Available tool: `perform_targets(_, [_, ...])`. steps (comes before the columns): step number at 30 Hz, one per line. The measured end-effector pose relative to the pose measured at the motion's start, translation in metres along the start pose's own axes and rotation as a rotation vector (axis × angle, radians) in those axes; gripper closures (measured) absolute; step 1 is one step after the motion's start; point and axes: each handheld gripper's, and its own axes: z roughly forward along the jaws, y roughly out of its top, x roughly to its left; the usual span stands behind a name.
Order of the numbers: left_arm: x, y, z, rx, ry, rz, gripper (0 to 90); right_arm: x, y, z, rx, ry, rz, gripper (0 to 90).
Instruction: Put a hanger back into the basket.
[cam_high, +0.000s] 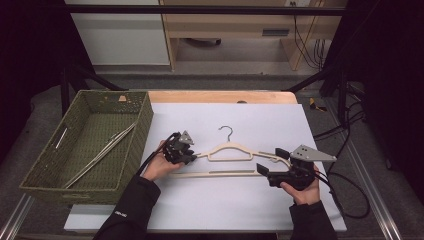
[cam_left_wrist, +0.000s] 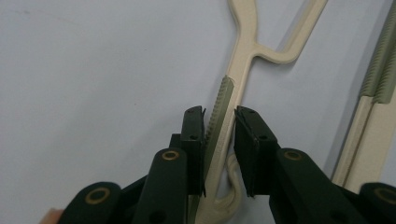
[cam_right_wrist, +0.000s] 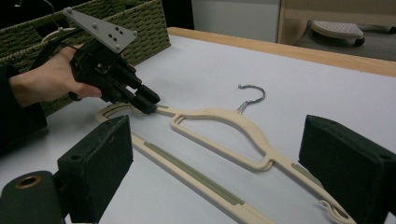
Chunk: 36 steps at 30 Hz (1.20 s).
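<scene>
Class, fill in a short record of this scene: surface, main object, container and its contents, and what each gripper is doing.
surface: white sheet on a wooden table
main object: cream hanger with a metal hook, lying flat
container: green woven basket at the table's left
contents: thin metal rods, too thin to identify
left gripper: jaws astride the hanger's left shoulder arm, one pad touching, a gap at the other
right gripper: open, jaws either side of the hanger's right end

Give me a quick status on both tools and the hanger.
Left tool closing around the cream hanger shoulder, a slight gap on one side. Right tool open, straddling the other shoulder. Hanger flat on the white tabletop. Nothing in the way.
</scene>
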Motion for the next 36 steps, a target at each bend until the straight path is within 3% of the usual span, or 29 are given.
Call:
perform_targets(2, [0.000, 0.000, -0.005, -0.005, -0.005, 0.005, 77.3, -0.001, 0.000, -0.001, 0.000, 0.001, -0.009, 10.2])
perform_targets(3, [-0.001, 0.000, -0.010, -0.008, 0.015, 0.012, 78.8, -0.001, 0.000, -0.001, 0.001, 0.002, -0.007, 10.3])
perform_targets(4, [0.000, 0.000, -0.012, -0.005, 0.014, 0.002, 90.0, -0.001, 0.000, -0.001, -0.002, 0.002, -0.004, 10.3])
perform_targets(5, [0.000, 0.000, -0.014, -0.008, -0.003, 0.002, 90.0, 0.000, 0.000, -0.001, -0.004, 0.000, 0.004, 10.4])
perform_targets(7, [-0.001, -0.002, -0.014, 0.008, 0.010, 0.022, 90.0, 0.000, 0.000, -0.001, 0.002, 0.007, -0.003, 10.4])
perform_targets(9, [-0.001, -0.003, -0.014, -0.024, 0.004, -0.002, 89.7, 0.000, 0.000, 0.000, 0.002, 0.004, 0.000, 10.3])
perform_targets(11, [-0.001, -0.002, -0.012, -0.047, -0.025, -0.012, 81.0, 0.000, 0.000, 0.000, 0.005, 0.005, -0.002, 10.4])
perform_targets(15, [-0.003, 0.000, -0.006, -0.038, -0.022, -0.006, 76.4, 0.000, 0.000, -0.001, 0.004, 0.006, -0.001, 10.4])
perform_targets(19, [-0.001, -0.002, -0.002, -0.030, -0.040, -0.020, 76.3, 0.000, 0.001, -0.001, 0.001, 0.010, 0.003, 10.5])
perform_targets(25, [-0.005, -0.001, -0.002, -0.014, -0.023, 0.001, 76.8, 0.000, 0.001, -0.001, 0.005, 0.016, -0.001, 10.6])
perform_targets(36, [-0.021, -0.005, -0.007, 0.020, -0.043, 0.037, 77.9, 0.000, 0.001, -0.002, 0.000, 0.013, -0.004, 10.7])
